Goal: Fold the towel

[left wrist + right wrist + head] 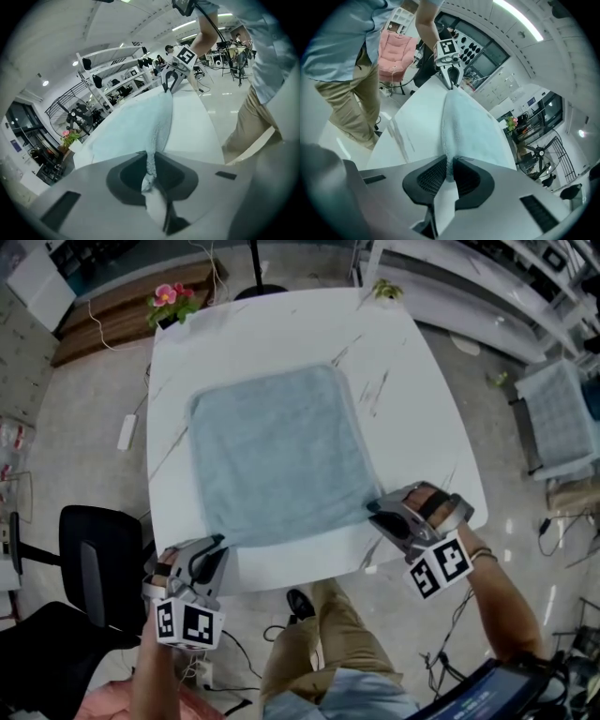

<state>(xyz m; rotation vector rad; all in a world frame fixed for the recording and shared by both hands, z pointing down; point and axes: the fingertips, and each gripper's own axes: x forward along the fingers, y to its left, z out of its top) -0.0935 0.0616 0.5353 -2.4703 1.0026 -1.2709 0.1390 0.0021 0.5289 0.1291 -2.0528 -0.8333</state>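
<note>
Pinching the near left corner of the towel (277, 456), the left claw (216, 547) sits at about 7 o'clock of the cloth. Its jaws are drawn narrow on the fabric, and the left gripper view shows a ridge of terry standing up between the pads (146, 180). The pale blue towel itself lies spread in a single flat layer in the middle of the white tabletop (422, 399). Its far edge is towards 12 o'clock and no part of it is turned over. At about 4 o'clock the right claw (373, 509) has closed in the same way on the near right corner, and the right gripper view shows the hem nipped between its dark pads with the edge running off towards the other claw. So the grasp looks made on both near corners, but the fold itself has not begun. By my reading nearly all the task is left: both corners need lifting together, carrying across to the far edge at 12 o'clock and laying down square. Any further halving would come after that. The two grips look shallow, right at the hem, so a corner could slip free during the lift.
</note>
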